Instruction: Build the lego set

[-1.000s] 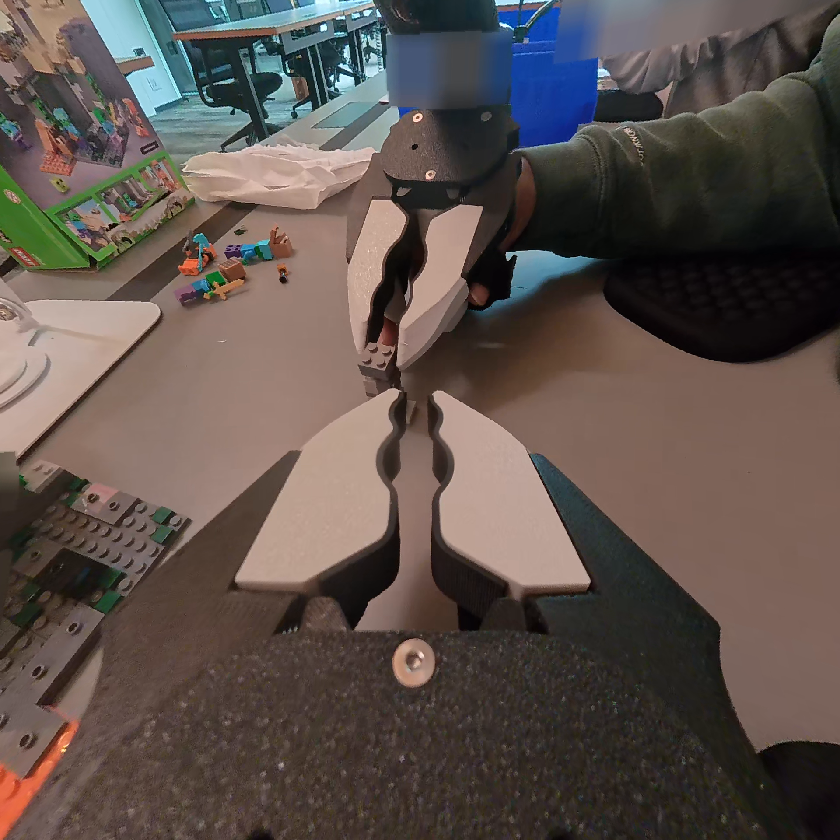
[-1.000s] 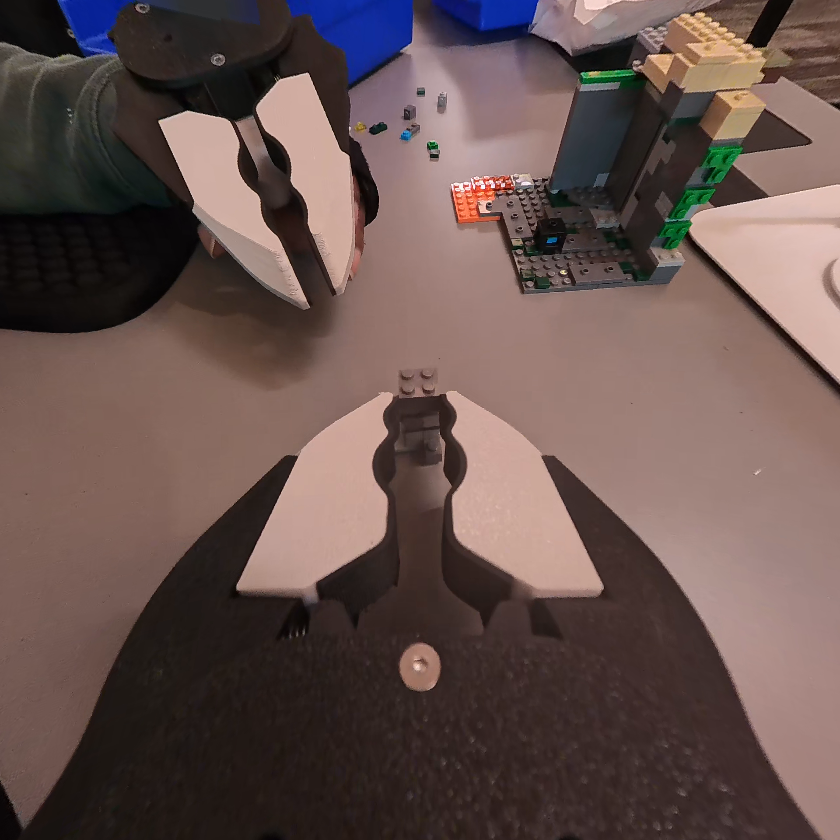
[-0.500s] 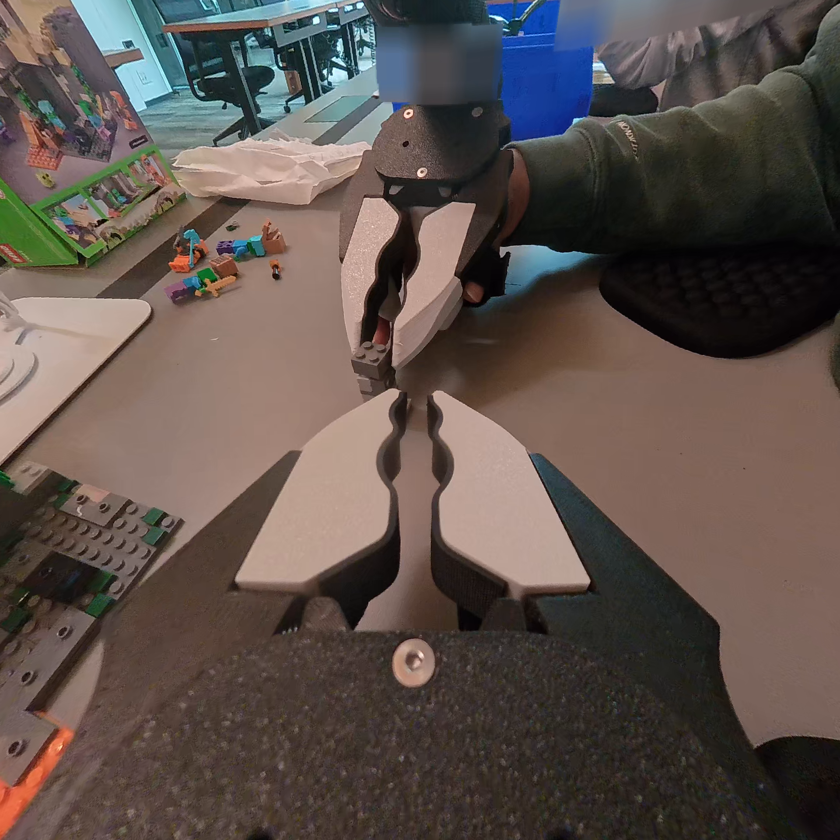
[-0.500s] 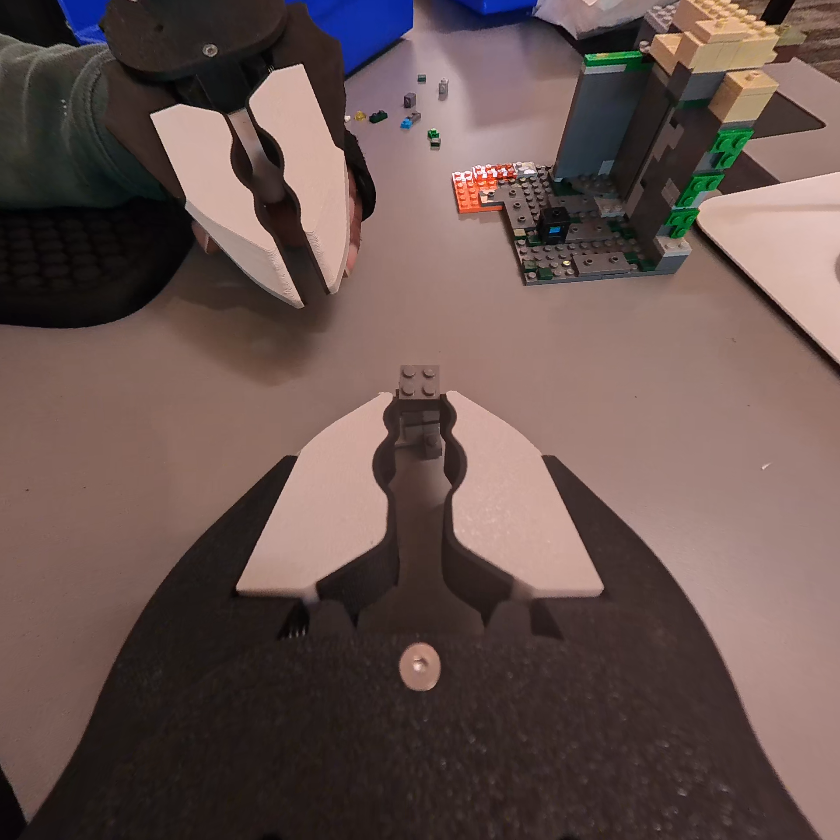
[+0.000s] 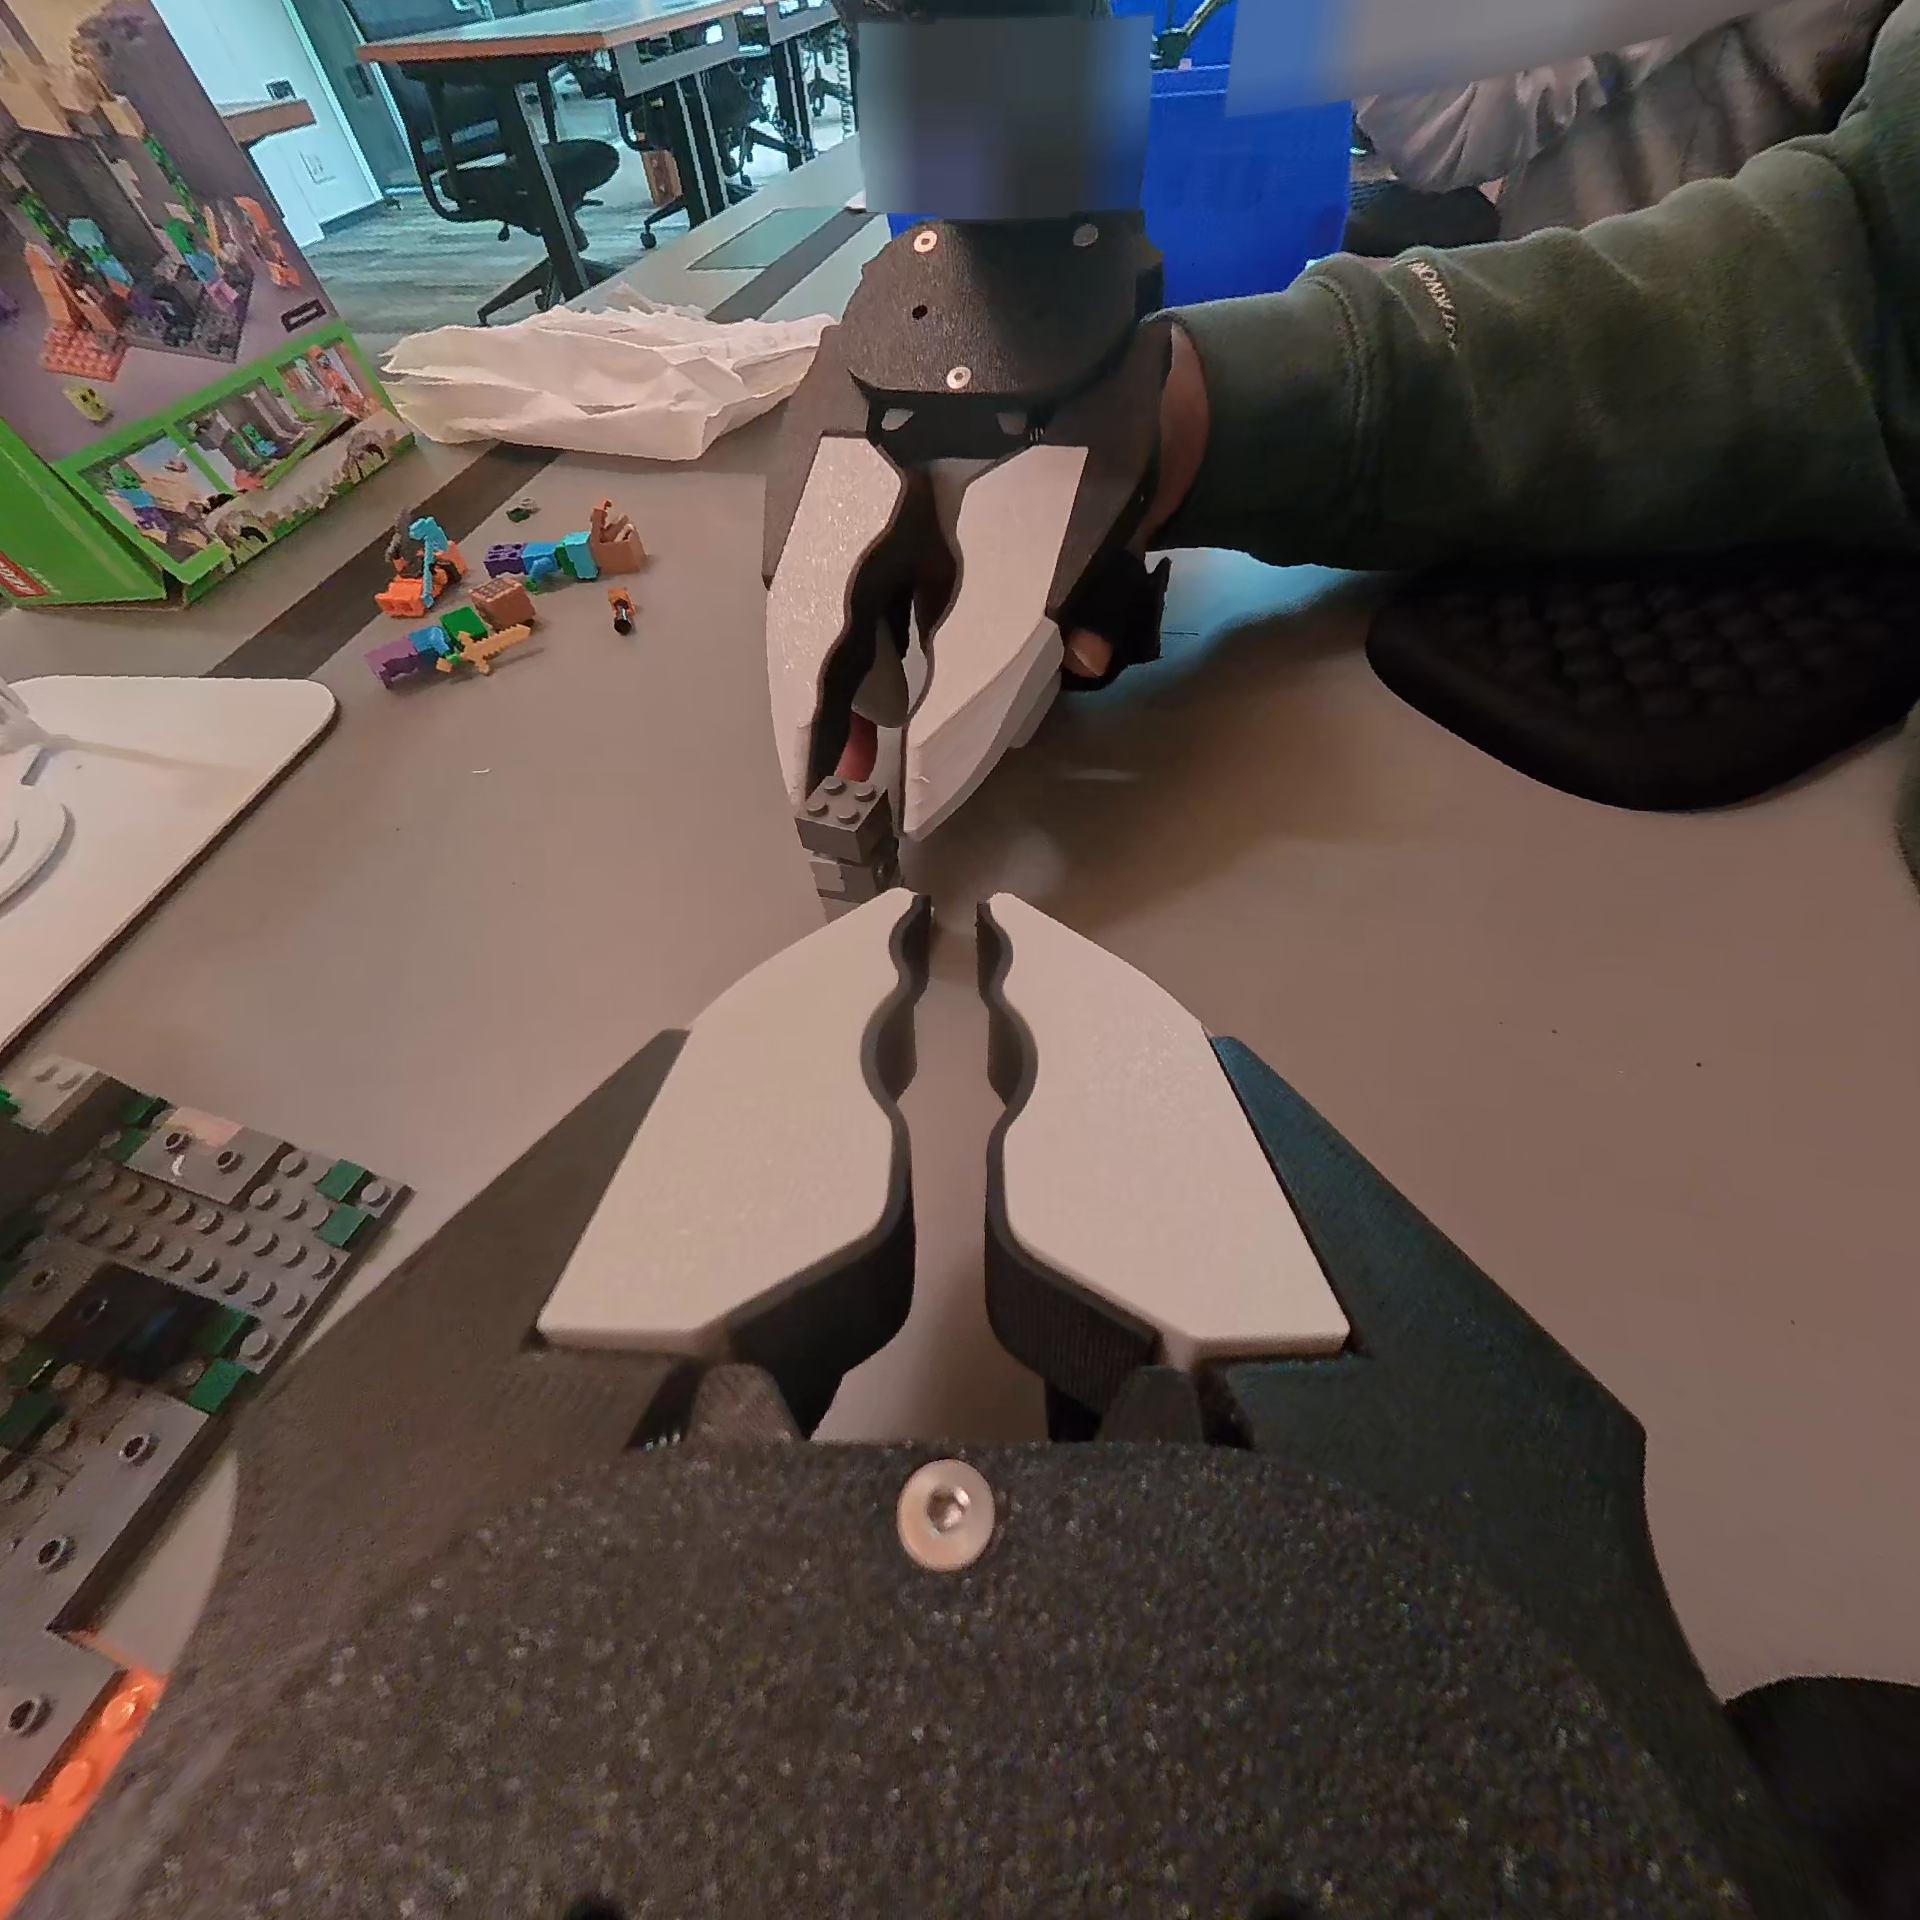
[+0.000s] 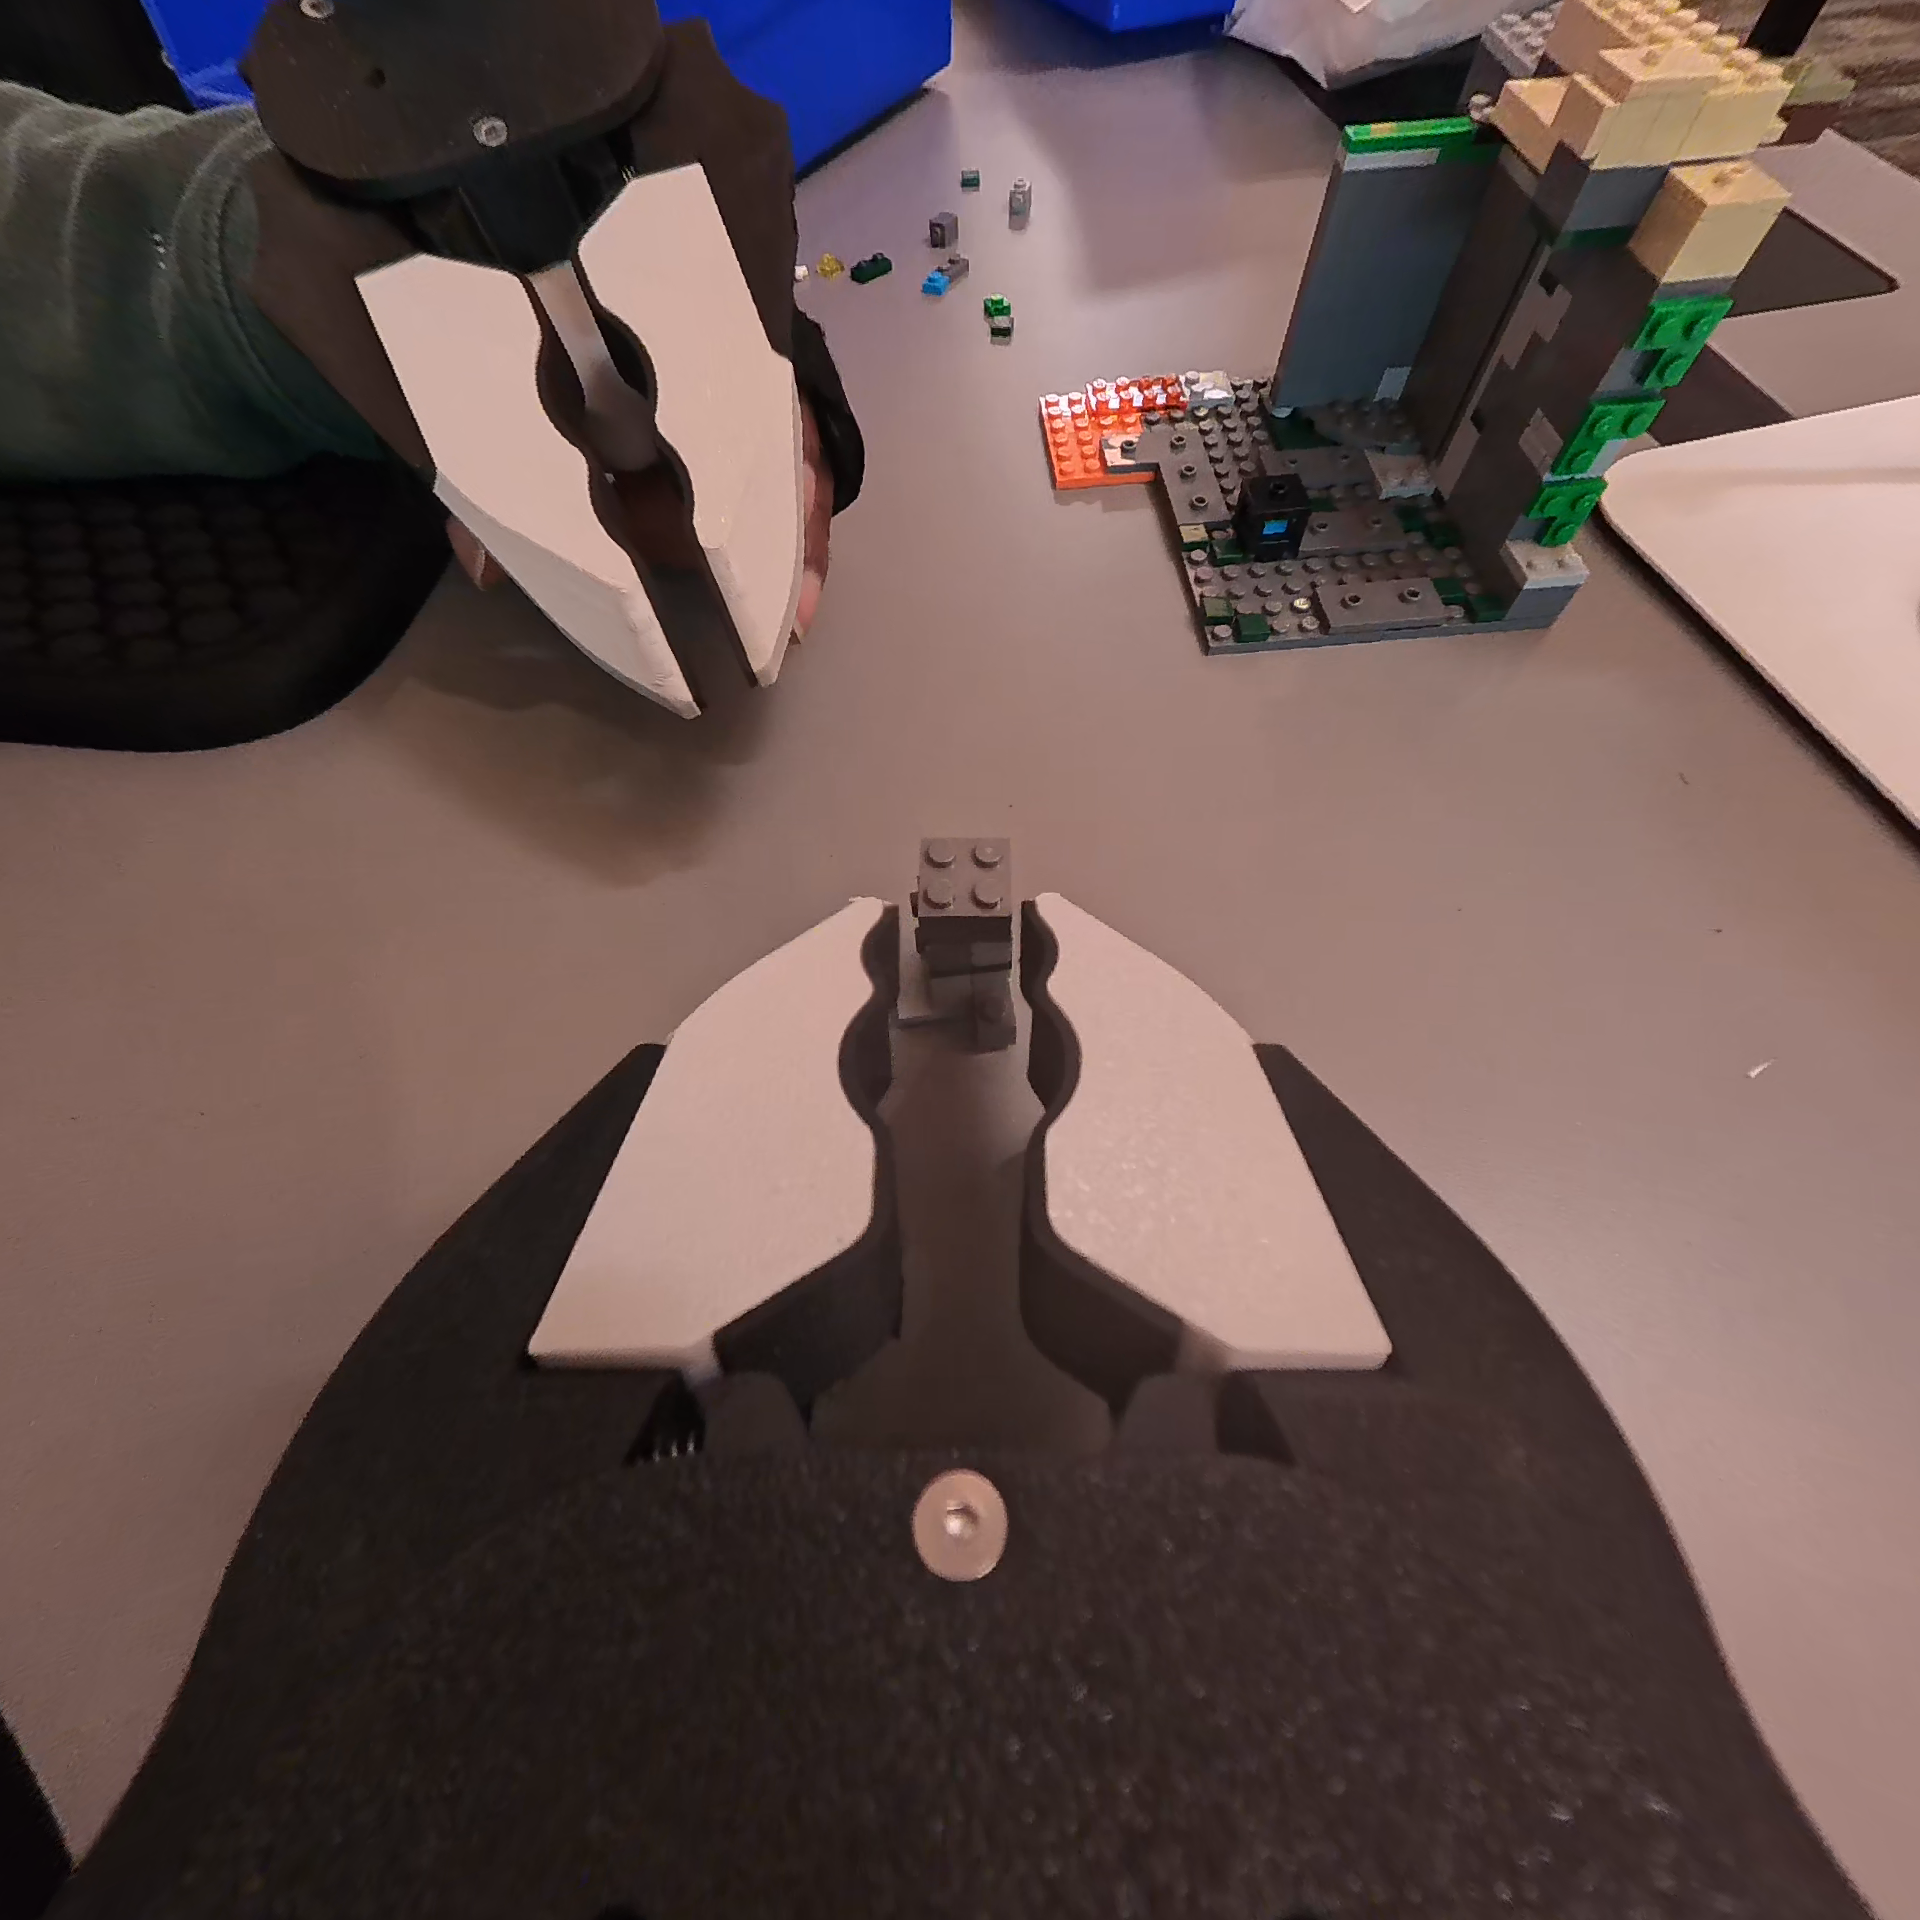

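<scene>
The right claw (image 6: 958,906) has its two fingers spread a little, one on each side of a small gray brick stack (image 6: 964,935). In the right wrist view there is a thin gap between each finger and the stack, so the fingers are not squeezing it. The stack stands on the gray table (image 6: 1351,935) with four bumps on top. In the left wrist view the same stack (image 5: 847,844) sits at the tips of the right claw (image 5: 868,821).

The left claw (image 5: 948,914) points at the stack from the other side. Its fingers are close together with a thin gap between them, and there is nothing in the gap. It is near the stack but not touching it.

Far to the right in the right wrist view is the big lego build (image 6: 1455,416), with a gray floor, an orange corner and a tall wall with green and tan bricks. Loose little pieces (image 6: 945,260) lie on the table behind it. In the left wrist view a pile of bright pieces (image 5: 488,603) and the set's box (image 5: 156,312) sit far to the left.
</scene>
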Available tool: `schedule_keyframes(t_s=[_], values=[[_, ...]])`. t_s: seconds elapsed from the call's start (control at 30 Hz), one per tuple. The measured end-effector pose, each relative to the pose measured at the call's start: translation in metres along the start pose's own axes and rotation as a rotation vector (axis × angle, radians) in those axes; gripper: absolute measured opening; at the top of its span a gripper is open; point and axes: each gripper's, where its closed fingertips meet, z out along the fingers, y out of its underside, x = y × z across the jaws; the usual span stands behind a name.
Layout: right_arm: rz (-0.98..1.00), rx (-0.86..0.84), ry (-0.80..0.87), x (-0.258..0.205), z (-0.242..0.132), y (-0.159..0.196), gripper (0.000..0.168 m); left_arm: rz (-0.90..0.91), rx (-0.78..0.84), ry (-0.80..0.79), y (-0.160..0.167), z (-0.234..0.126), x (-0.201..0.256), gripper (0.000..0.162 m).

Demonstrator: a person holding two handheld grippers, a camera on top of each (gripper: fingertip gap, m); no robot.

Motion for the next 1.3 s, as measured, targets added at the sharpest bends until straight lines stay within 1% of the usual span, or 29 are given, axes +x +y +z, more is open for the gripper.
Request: schedule_keyframes(t_s=[0.23,0.47,0.57,0.7,0.9,1.07,1.2,1.3], values=[[-0.005,-0.007,0.001,0.0,-0.004,-0.001,0.026,-0.001,-0.002,0.002,0.001,0.0,0.0,0.008],[-0.014,-0.035,-0.013,0.001,-0.006,0.002,0.026,-0.004,-0.007,0.005,0.002,0.001,0.0,0.008],[-0.031,-0.072,-0.024,-0.002,-0.004,0.006,0.026,-0.002,-0.008,0.006,0.002,0.001,0.001,0.008],[-0.073,-0.145,0.012,0.002,0.0,0.018,0.027,0.0,-0.011,0.006,0.002,0.001,0.001,0.008],[-0.098,-0.192,0.041,0.005,0.006,0.025,0.03,-0.012,-0.009,0.006,0.002,0.001,0.0,0.008],[-0.119,-0.254,0.091,0.005,0.008,0.028,0.024,-0.016,-0.011,0.007,0.003,0.001,0.0,0.008],[-0.128,-0.318,0.109,-0.002,0.007,0.031,0.024,-0.018,-0.014,0.008,0.003,0.001,-0.001,0.008],[-0.132,-0.334,0.099,-0.008,0.007,0.031,0.024,-0.015,-0.018,0.007,0.004,0.002,0.0,0.008]])
